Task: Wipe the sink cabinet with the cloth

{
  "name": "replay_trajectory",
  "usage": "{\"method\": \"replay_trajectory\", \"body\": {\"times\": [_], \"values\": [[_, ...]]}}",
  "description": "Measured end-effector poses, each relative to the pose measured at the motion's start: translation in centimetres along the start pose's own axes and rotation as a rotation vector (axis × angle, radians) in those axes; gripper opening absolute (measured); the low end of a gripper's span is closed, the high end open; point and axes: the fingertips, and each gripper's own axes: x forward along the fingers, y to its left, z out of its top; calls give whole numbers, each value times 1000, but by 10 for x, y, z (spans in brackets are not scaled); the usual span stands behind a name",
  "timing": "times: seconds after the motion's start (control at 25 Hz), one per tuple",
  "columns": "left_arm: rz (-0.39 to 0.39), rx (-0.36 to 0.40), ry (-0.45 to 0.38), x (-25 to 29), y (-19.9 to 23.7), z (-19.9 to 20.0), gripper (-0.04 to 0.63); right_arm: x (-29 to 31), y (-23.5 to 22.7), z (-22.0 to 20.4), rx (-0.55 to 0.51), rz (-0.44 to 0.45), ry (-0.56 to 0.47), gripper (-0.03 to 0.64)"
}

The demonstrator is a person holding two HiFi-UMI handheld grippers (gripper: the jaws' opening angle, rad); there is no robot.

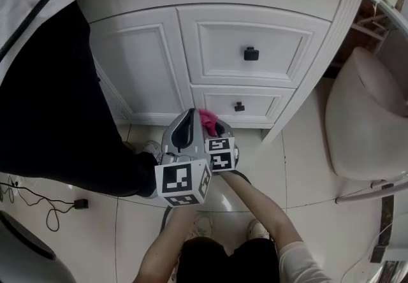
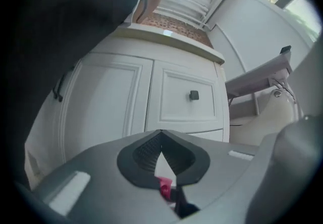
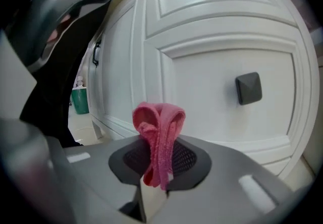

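Observation:
The white sink cabinet [image 1: 146,65] fills the top of the head view, with a black knob [image 1: 251,53] on its upper drawer and another [image 1: 239,107] on the lower one. Both grippers are held close together just in front of the lower drawer. My right gripper [image 1: 215,125] is shut on a folded pink cloth [image 1: 207,120], which stands up between its pads [image 3: 184,160] a short way off the drawer front [image 3: 212,92]. My left gripper [image 1: 189,113] sits beside it, to the left, shut with nothing held. A sliver of the cloth [image 2: 165,186] shows behind its jaws.
A person in dark clothes [image 1: 51,103] stands close at the left against the cabinet door. A white rounded fixture [image 1: 363,122] stands at the right. A cable and plug [image 1: 80,203] lie on the tiled floor. A green bin [image 3: 79,101] is off to the left.

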Motion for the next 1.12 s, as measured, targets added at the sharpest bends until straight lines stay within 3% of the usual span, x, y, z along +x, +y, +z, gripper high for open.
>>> {"method": "replay_trajectory", "body": {"times": [0.12, 0.36, 0.48, 0.6, 0.88, 1.0, 1.12], "values": [[-7, 2, 14, 6, -3, -16, 15, -3, -27, -3, 21, -8, -20, 69], [-25, 5, 31, 8, -15, -28, 15, -65, -147, -23, 134, -242, -69, 67], [-49, 21, 38, 9, -26, -30, 15, -90, -191, -28, 126, -324, -60, 68], [-62, 38, 33, 8, -34, -27, 15, -99, -202, -30, 62, -344, -42, 71], [-25, 37, 33, 0, -25, -14, 15, -138, -257, -45, 186, -539, -14, 66], [-32, 52, 28, -10, -34, 7, 15, -168, -239, -15, 215, -511, -56, 66], [-56, 68, -21, -19, -55, 50, 15, -201, -203, 50, 266, -452, -171, 66]]}}
